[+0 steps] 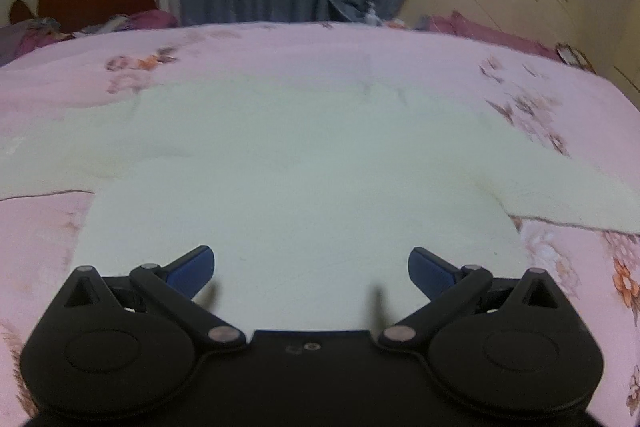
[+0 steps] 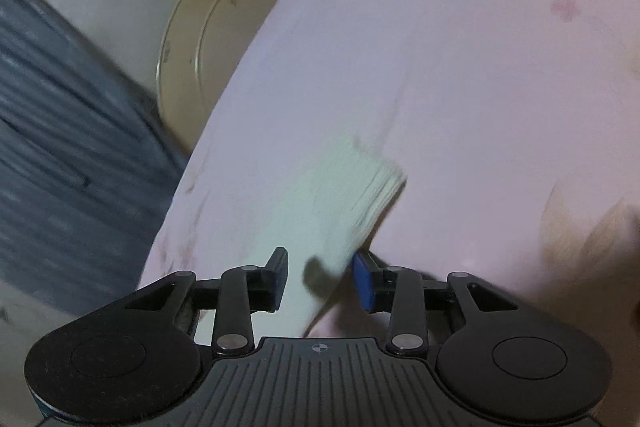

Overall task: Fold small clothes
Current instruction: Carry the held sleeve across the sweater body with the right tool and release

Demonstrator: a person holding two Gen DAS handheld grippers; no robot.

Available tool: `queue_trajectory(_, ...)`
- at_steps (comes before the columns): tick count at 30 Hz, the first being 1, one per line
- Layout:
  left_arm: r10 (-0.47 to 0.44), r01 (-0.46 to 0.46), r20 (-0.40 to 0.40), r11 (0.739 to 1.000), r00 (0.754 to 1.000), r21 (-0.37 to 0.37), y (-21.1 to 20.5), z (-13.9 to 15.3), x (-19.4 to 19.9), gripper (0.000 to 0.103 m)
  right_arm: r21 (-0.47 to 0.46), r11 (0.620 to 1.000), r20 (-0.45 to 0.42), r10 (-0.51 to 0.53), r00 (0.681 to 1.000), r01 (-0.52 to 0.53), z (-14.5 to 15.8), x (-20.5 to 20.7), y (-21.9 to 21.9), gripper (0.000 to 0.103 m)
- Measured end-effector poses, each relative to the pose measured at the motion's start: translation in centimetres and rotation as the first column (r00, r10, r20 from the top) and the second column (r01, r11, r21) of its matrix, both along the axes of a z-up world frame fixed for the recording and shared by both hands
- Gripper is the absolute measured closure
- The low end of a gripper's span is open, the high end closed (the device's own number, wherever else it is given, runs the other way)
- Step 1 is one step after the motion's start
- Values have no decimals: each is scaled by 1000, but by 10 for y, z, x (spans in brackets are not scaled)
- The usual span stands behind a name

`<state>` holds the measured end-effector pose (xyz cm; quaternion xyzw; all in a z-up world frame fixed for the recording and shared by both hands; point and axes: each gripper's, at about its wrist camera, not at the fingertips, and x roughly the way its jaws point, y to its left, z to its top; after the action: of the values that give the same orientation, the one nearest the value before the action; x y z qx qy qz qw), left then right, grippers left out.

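Pale sweater spread flat on the pink bedspread

Your left gripper [image 1: 311, 269] hung wide apart above the sweater [image 1: 296, 163] near its hem, gripping nothing; your right gripper [image 2: 320, 279] stood part-open around a sleeve cuff [image 2: 360, 187], pads not pressing on it, over the floral bedspread [image 1: 280, 47].

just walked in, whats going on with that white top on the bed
A person is folding a white top spread flat on a pink floral bedspread, sleeves out to both sides. The left hand-held gripper hangs open over its near hem, holding nothing. The right hand-held gripper has a sleeve end between its parted fingers, not pinched.
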<state>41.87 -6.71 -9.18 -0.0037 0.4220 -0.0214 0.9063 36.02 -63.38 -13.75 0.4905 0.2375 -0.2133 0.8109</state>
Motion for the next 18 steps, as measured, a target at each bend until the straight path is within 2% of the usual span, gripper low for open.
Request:
queue_trajectory(2,19,-19,0,1000,1000,-12,9,0,-1,0,-27,1000,-17,11,1000,-11,2,0,-1,68)
queue_trajectory(3,23,-23,-4,1000,1000,-18,14,-1,-1,0,-47,999,-35,8,999,-10,3,-1,0,78)
queue_trajectory(6,40,-40,5,998,999,-42,29,1,-3,0,-63,998,-53,-17,998,14,3,-1,-3,91)
queue_trajectory(9,52,-51,12,997,999,-65,46,3,-5,0,-175,984,-130,20,991,-43,10,15,14,98)
queue_trajectory(11,60,-59,9,998,998,-29,55,2,-6,0,-283,951,-141,86,986,-123,29,28,39,98)
queue_trajectory(14,46,-46,-19,998,999,-52,74,-2,-6,0,-379,894,-132,204,970,-240,56,48,90,99)
queue_trajectory(18,53,-57,-33,992,998,-109,102,-4,-9,0,-429,808,-123,391,912,-404,76,75,173,99)
